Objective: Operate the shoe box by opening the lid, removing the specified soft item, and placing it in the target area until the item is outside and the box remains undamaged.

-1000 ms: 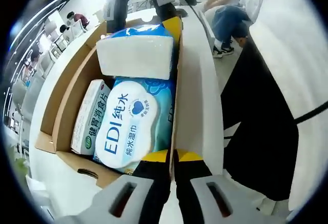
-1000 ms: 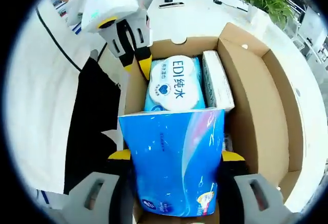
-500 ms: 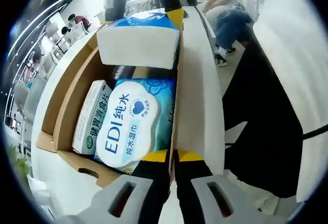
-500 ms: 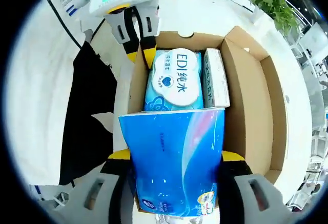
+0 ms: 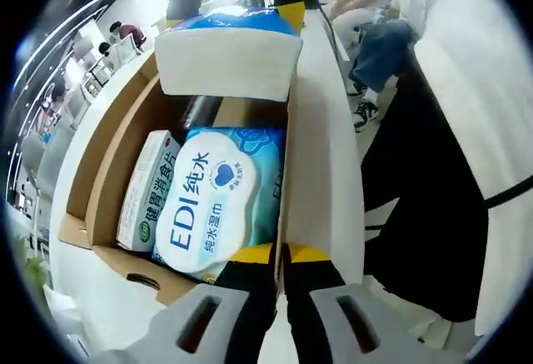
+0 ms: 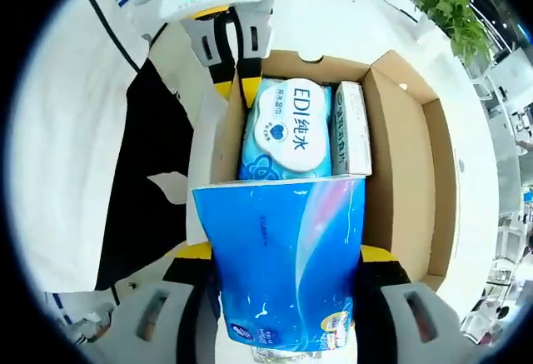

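Right hand-held gripper (image 6: 283, 276) clamps a blue tissue pack (image 6: 285, 260) between its jaws, holding it up above the near end of the open cardboard shoe box (image 6: 408, 172); in the left gripper view the same pack (image 5: 229, 60) hangs over the far end of the box (image 5: 108, 139). Left hand-held gripper (image 5: 281, 264) is pinched narrow on the box's side wall, one jaw inside, one outside; it also shows in the right gripper view (image 6: 235, 77) at the far corner. Inside the box lie a wet wipes pack (image 5: 216, 201) labelled EDI and, just beside it, a white-green carton (image 5: 148, 189). Box sits on a white desk (image 6: 333, 6). People sit in the background (image 5: 379, 22).
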`<action>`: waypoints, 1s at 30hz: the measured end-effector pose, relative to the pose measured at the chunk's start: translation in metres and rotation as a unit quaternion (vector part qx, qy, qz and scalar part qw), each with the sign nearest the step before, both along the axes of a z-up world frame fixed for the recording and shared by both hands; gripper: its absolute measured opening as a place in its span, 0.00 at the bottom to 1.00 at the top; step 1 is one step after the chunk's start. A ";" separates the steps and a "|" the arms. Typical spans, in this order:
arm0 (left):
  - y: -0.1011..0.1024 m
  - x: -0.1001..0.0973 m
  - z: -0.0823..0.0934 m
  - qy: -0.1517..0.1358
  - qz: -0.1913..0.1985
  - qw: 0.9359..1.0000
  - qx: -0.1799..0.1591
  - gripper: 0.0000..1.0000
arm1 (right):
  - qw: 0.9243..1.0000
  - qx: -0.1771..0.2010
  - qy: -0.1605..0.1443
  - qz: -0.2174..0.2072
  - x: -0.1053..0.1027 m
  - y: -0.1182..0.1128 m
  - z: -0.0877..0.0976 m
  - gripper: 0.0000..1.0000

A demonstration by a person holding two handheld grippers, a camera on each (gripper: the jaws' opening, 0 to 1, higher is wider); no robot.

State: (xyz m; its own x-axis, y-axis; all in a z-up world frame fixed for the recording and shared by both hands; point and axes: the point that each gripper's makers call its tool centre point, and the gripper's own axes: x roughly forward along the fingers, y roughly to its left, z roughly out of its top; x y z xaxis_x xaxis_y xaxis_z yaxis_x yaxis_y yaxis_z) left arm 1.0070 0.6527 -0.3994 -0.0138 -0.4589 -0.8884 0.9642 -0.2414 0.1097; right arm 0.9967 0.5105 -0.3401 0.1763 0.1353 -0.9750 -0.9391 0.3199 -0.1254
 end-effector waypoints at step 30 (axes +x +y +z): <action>0.000 0.000 -0.001 0.001 -0.005 1.000 -0.001 0.03 | 0.980 0.026 -0.175 -0.094 0.007 -0.025 0.045 0.63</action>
State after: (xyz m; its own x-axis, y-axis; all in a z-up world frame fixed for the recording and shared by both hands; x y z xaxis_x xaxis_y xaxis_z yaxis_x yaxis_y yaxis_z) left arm 1.0067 0.6526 -0.3999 -0.0205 -0.4610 -0.8872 0.9618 -0.2513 0.1083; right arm 1.0037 0.4855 -0.2950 0.5245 0.1159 -0.8435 -0.7659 0.4969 -0.4079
